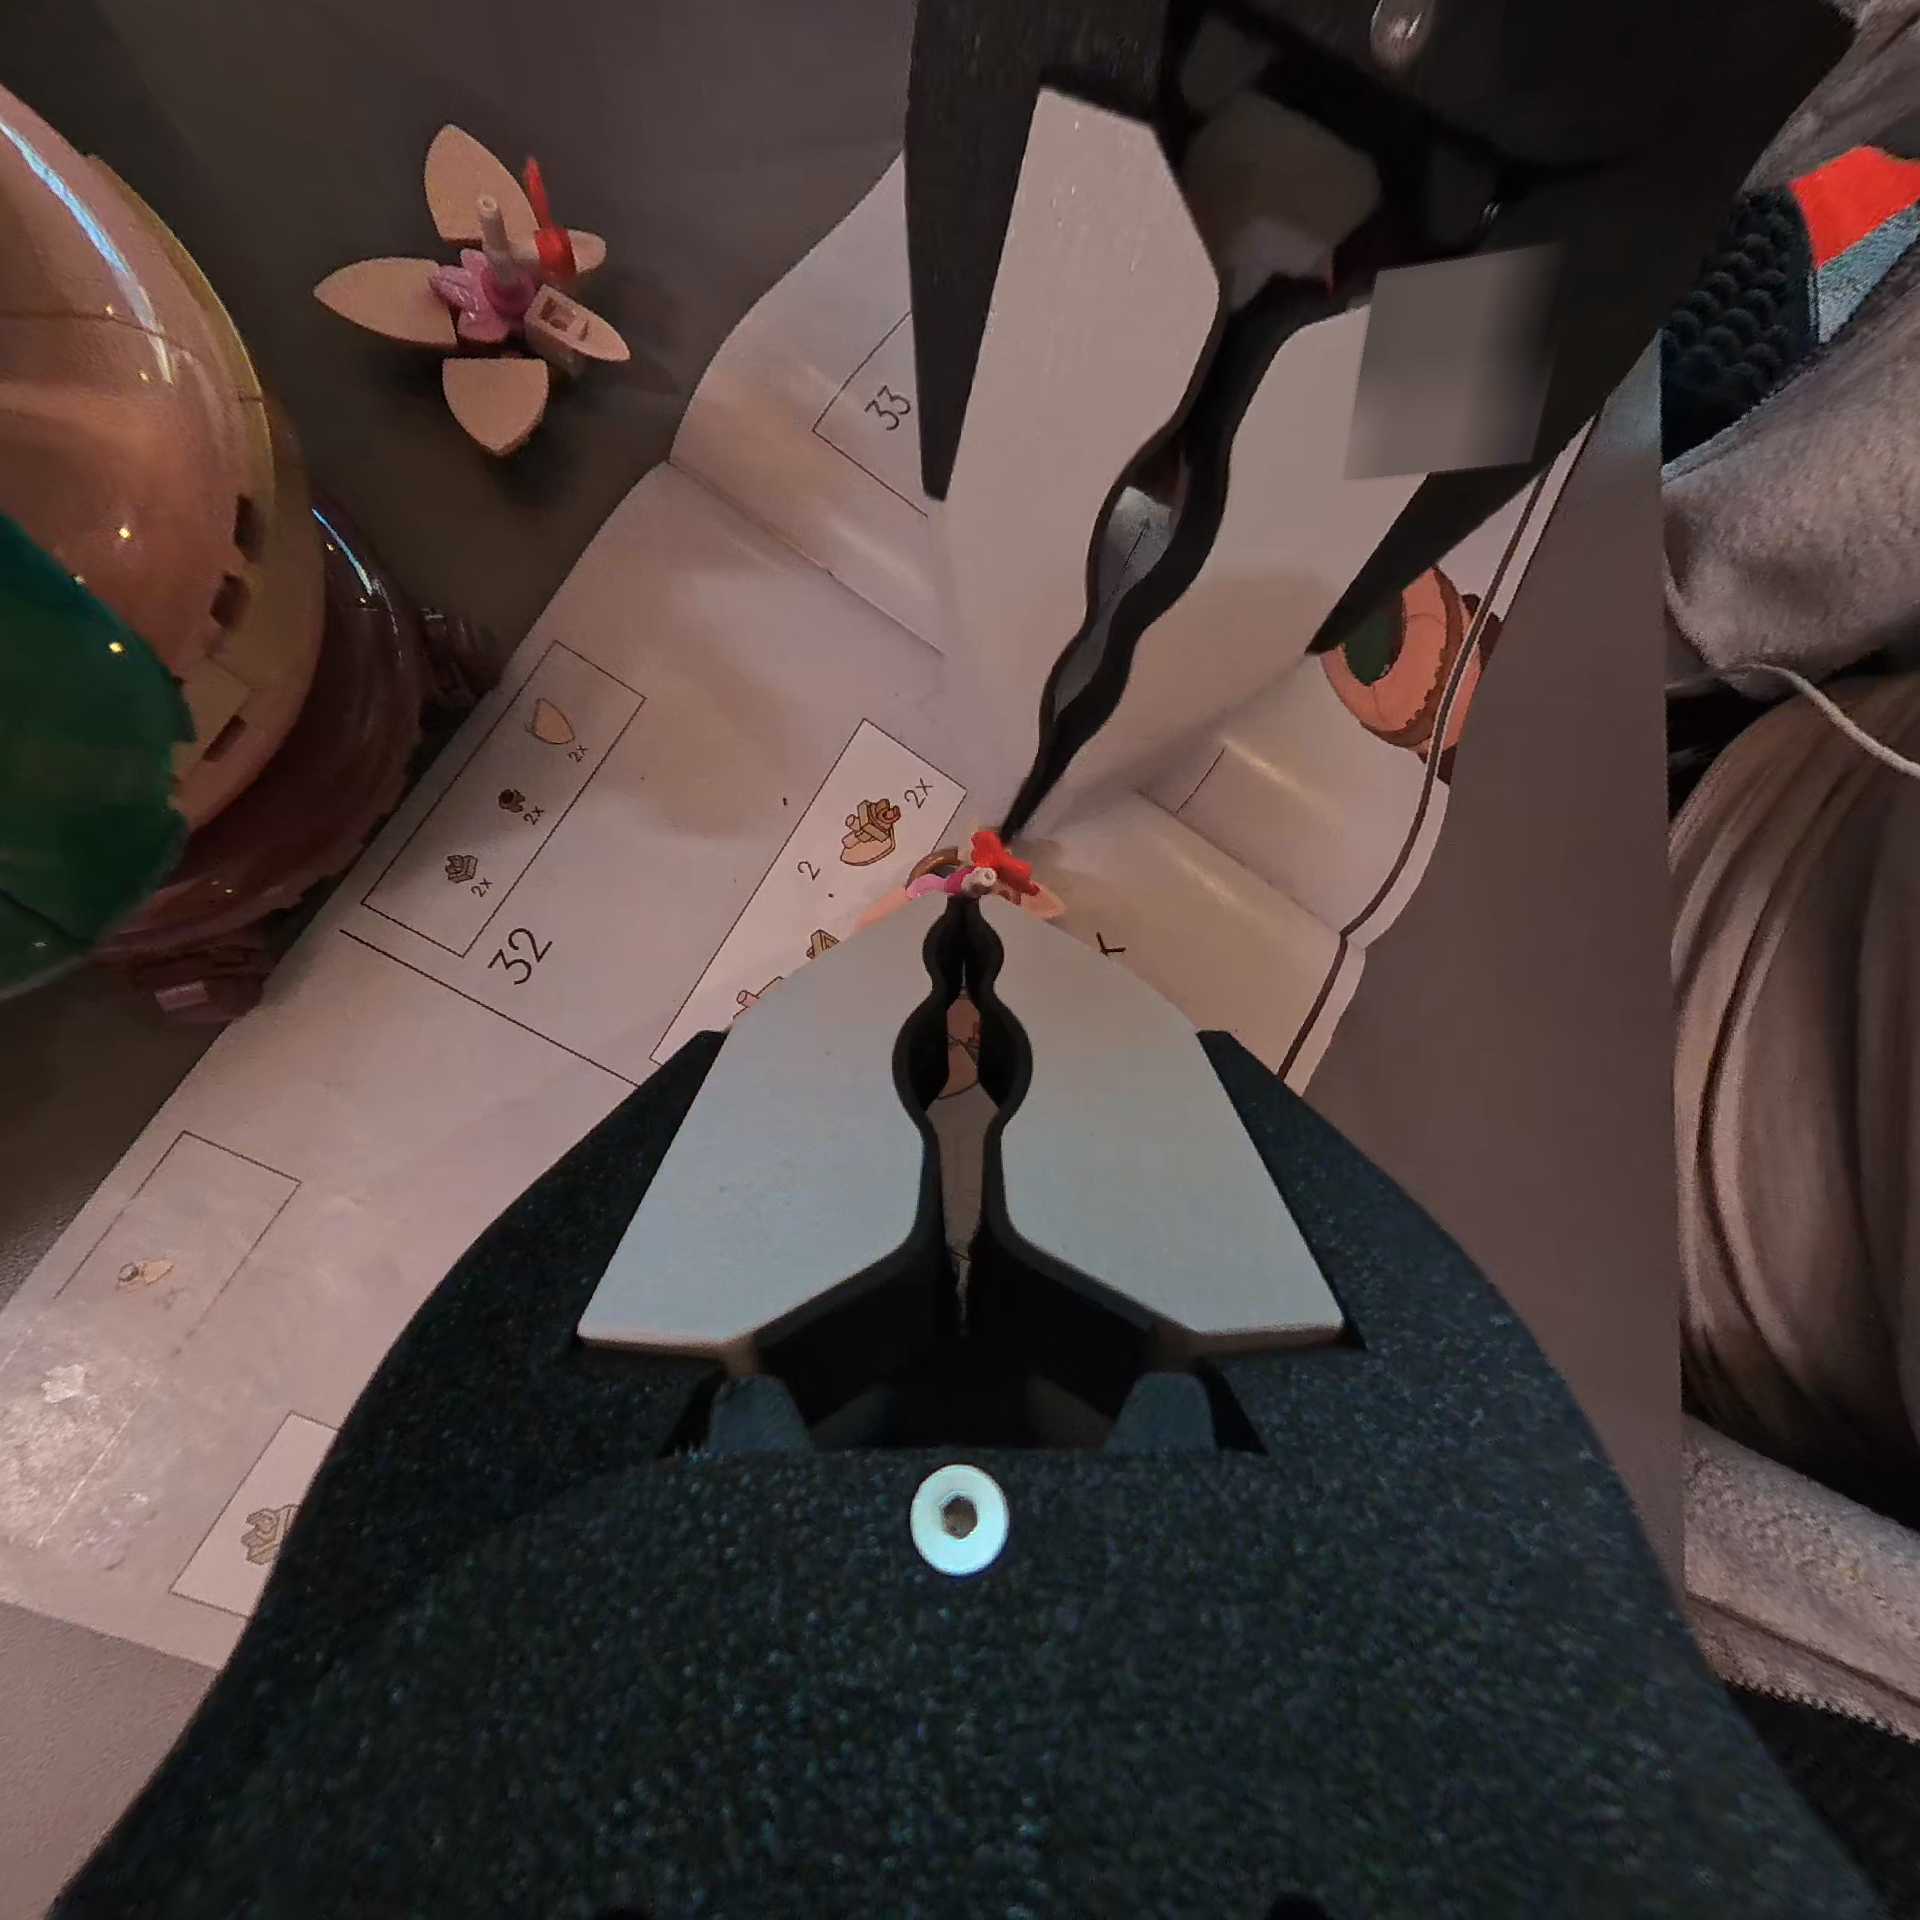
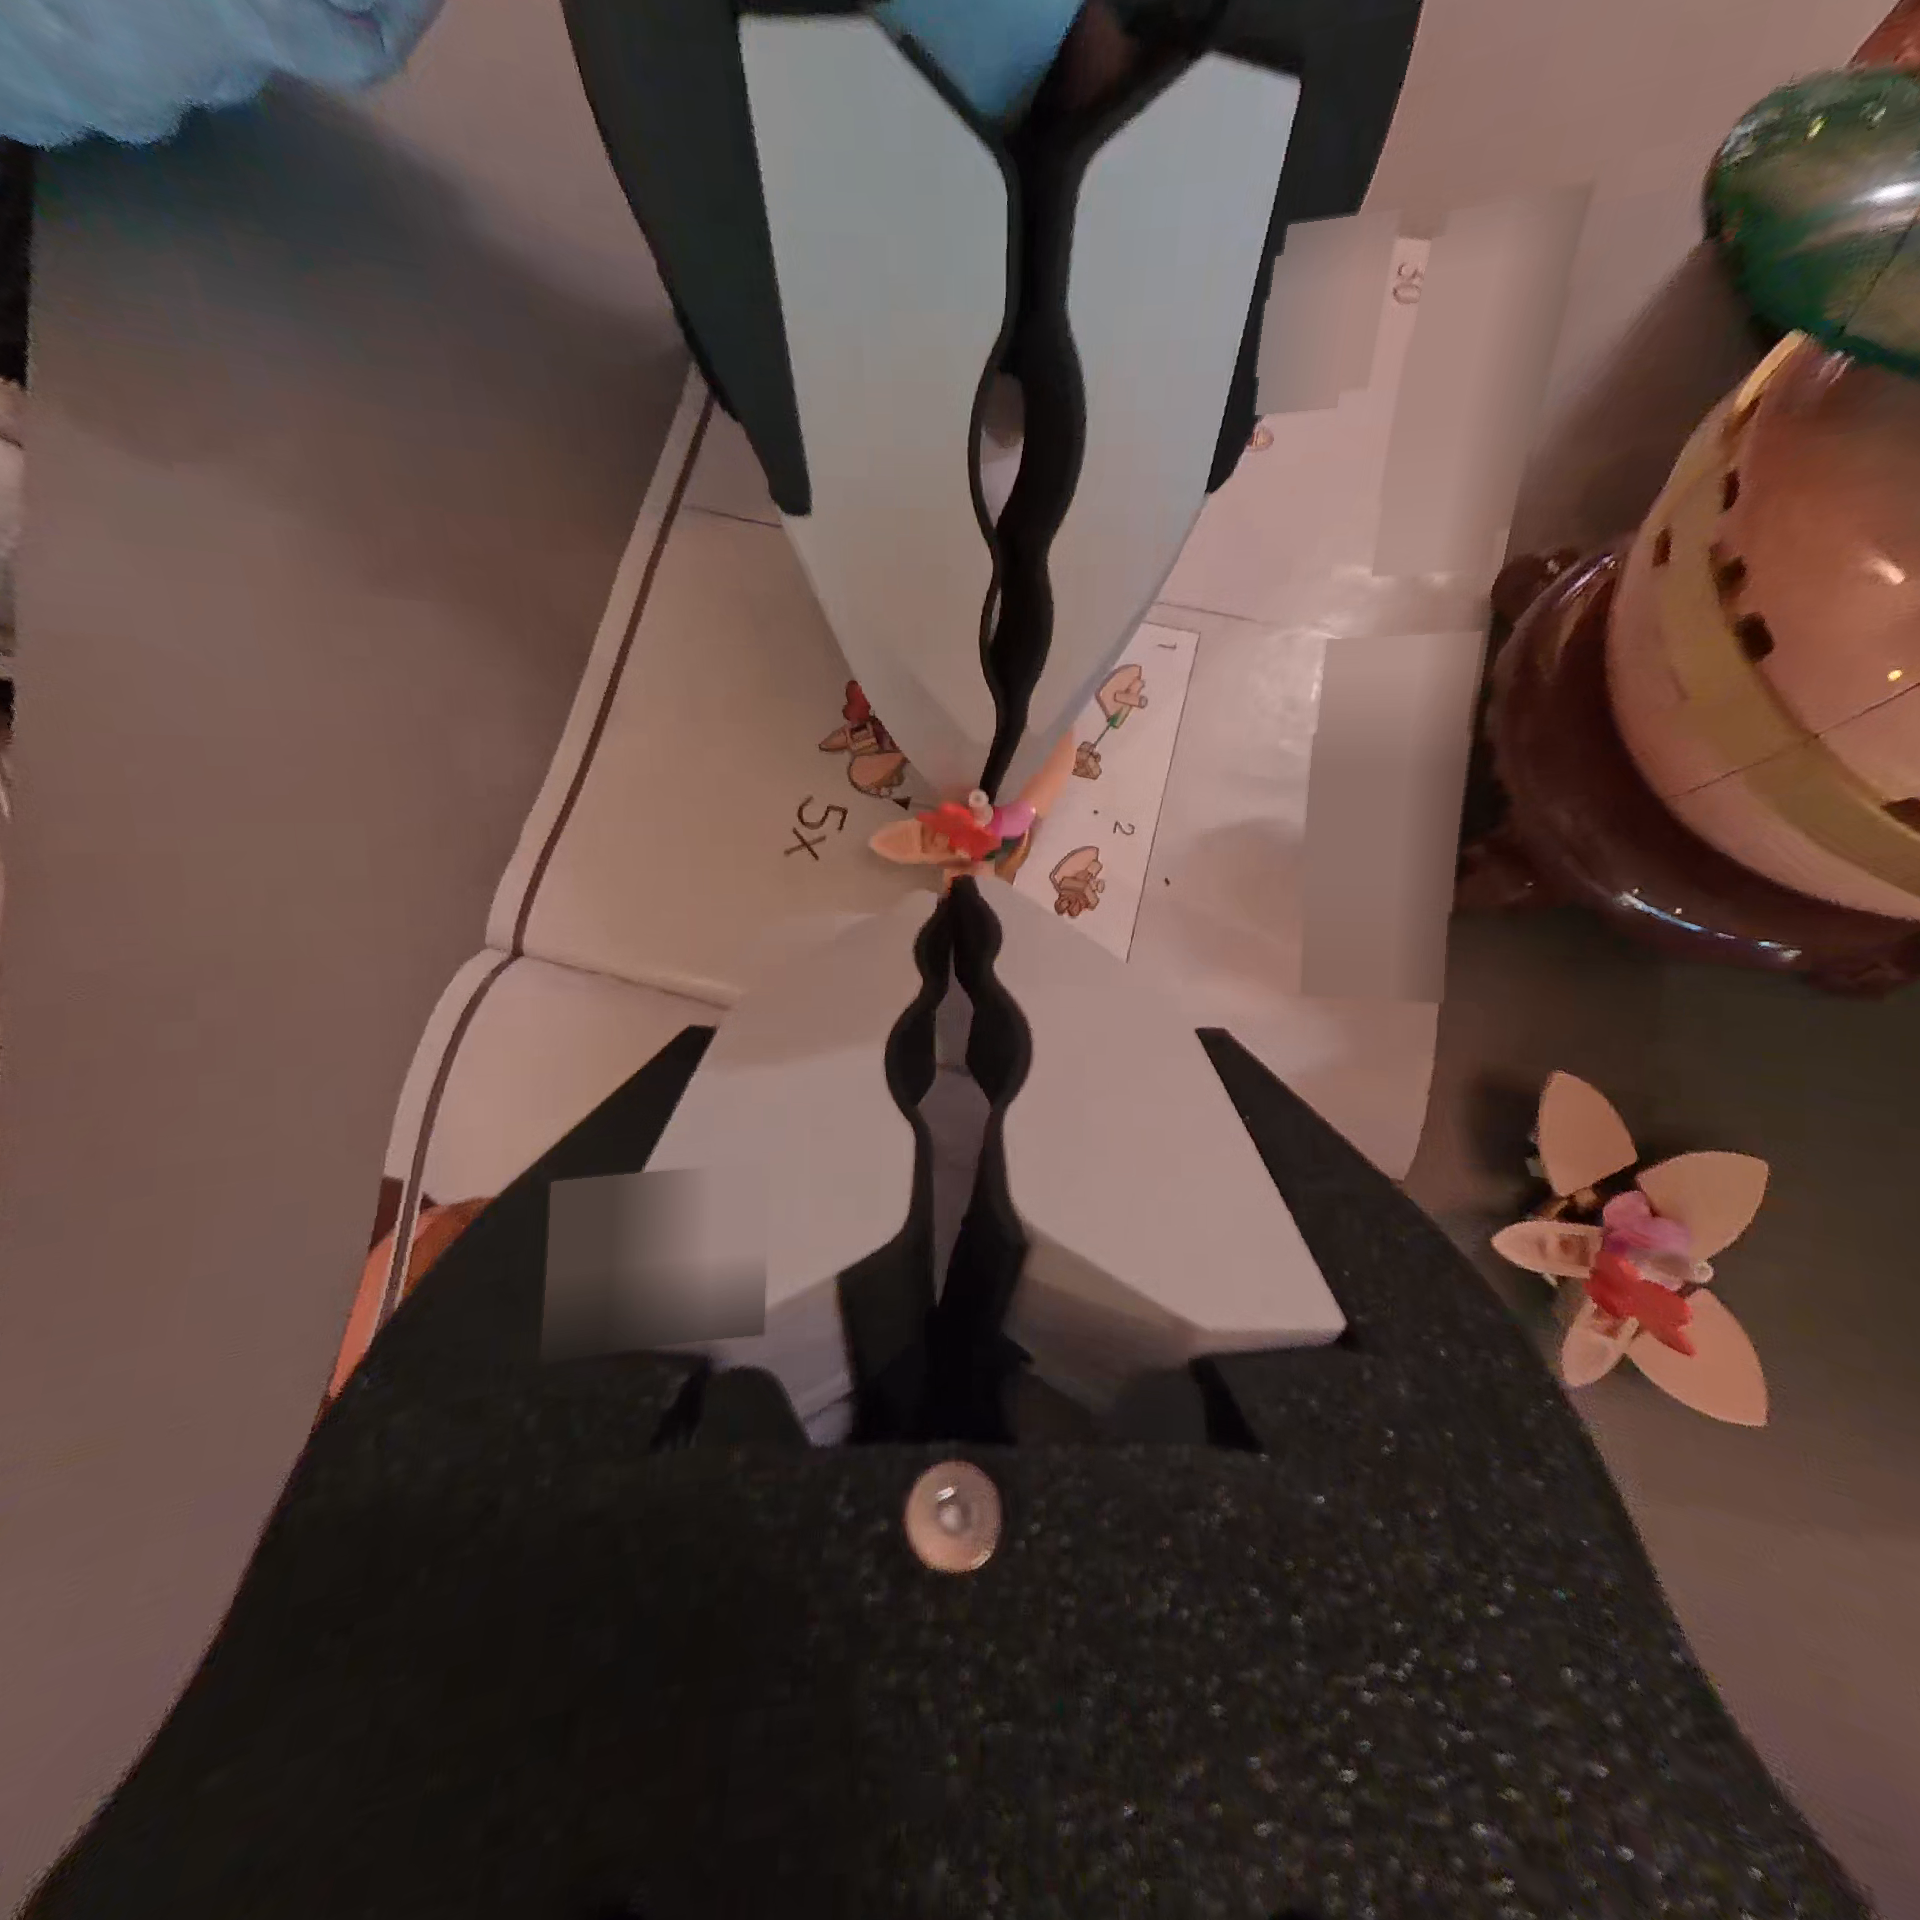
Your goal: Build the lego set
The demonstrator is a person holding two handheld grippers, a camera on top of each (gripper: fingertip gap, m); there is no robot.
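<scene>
Pinching one small flower piece (image 1: 977, 878) tip-to-tip, both hand-held grippers hover over the booklet (image 1: 665, 748), finished flower (image 1: 488, 286) well aside.

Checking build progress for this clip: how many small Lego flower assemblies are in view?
2. One finished flower with tan petals lies on the dark table beside the instruction booklet. A partly built flower is pinched between the left gripper and right gripper. Others may be hidden.

Two wrist cameras facing each other, close above the shared instruction booklet (image 1: 665, 644)
</scene>
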